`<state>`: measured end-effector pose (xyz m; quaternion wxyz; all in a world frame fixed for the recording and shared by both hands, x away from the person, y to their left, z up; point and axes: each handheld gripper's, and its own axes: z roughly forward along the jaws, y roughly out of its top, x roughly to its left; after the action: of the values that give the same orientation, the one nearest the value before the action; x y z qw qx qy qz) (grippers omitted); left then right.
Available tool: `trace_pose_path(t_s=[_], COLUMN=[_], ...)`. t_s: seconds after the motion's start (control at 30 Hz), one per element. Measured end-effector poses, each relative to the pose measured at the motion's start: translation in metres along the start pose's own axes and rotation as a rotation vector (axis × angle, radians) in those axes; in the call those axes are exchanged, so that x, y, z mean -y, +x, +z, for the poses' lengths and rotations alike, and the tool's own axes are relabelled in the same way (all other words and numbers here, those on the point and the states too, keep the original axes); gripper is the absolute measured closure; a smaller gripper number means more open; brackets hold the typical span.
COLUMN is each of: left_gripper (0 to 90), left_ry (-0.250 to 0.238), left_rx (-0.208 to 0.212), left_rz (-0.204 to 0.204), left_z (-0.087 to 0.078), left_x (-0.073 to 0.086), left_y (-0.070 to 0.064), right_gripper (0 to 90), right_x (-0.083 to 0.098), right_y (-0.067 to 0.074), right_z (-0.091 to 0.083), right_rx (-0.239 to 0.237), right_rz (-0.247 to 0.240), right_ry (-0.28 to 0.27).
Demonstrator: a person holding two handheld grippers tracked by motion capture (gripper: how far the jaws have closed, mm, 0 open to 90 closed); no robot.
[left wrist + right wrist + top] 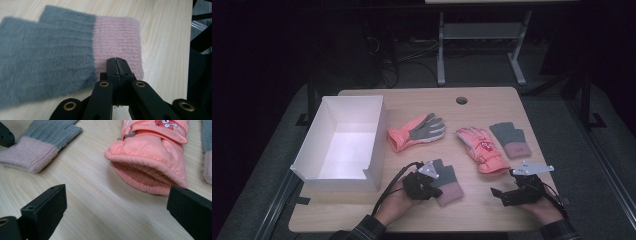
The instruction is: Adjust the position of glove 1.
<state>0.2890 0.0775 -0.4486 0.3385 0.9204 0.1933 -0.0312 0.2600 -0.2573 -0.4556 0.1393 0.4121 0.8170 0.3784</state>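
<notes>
Progress: box (343,145) empty at 10 o'clock; four gloves on counter (472,210). Left gripper (117,62) jaws clenched on pink cuff of grey knit glove (62,53), 6 o'clock. Right gripper (117,212) jaws released before orange ski glove (155,157). Nothing boxed yet.

Pale wooden worktop (422,102), four gloves and a box

White open box (343,142) at left; two grey-and-pink knit gloves (447,182) (510,140), two orange padded gloves (417,131) (482,148) spread apart.
</notes>
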Motion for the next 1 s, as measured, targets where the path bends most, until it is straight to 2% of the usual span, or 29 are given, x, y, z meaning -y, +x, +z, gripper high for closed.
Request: trace_pose_path(t_s=[0.1,0.17,0.27,0.33,0.43,0.6,0.67,0.87,0.9,1.0], left_gripper=[89.8,89.8,89.8,89.8,89.8,89.8,89.8,89.8,89.8,89.8], left_ry=[-0.028,-0.025,-0.042,-0.024,0.012,0.02,0.001,0.004,-0.01,-0.005], left_rx=[-0.017,-0.043,-0.083,-0.112,-0.116,-0.085,-0.064,-0.016,-0.008,-0.004], left_rz=[0.001,0.007,-0.012,-0.017,-0.026,-0.023,-0.033,-0.01,-0.013,-0.001], left_z=[-0.006,-0.011,-0.016,-0.015,-0.009,-0.001,0.004,0.016,0.019,0.022], left_x=[-0.002,-0.004,-0.005,-0.004,-0.002,-0.003,-0.005,-0.014,-0.015,-0.019], left_y=[0.003,0.009,0.019,0.027,0.034,0.03,0.024,0.012,0.01,0.007], right_gripper=[2.4,2.4,2.4,2.4,2.4,2.4,2.4,2.4,2.4,2.4], right_x=[0.0,0.001,0.001,0.001,0.0,0.0,0.001,0.001,0.001,0.001], right_y=[0.0,0.0,-0.002,-0.001,-0.001,0.0,-0.001,-0.003,-0.003,-0.003], right_z=[0.0,-0.001,-0.001,-0.001,-0.001,-0.001,-0.001,-0.002,-0.003,-0.004], right_rx=[0.0,0.002,0.004,0.004,0.002,0.002,0.003,0.007,0.009,0.011], right_rz=[-0.003,0.001,0.002,0.003,0.003,0.001,0.004,0.007,0.007,0.007], right_ry=[-0.001,-0.001,0.006,0.006,0.002,0.001,0.003,-0.002,-0.002,0.001])
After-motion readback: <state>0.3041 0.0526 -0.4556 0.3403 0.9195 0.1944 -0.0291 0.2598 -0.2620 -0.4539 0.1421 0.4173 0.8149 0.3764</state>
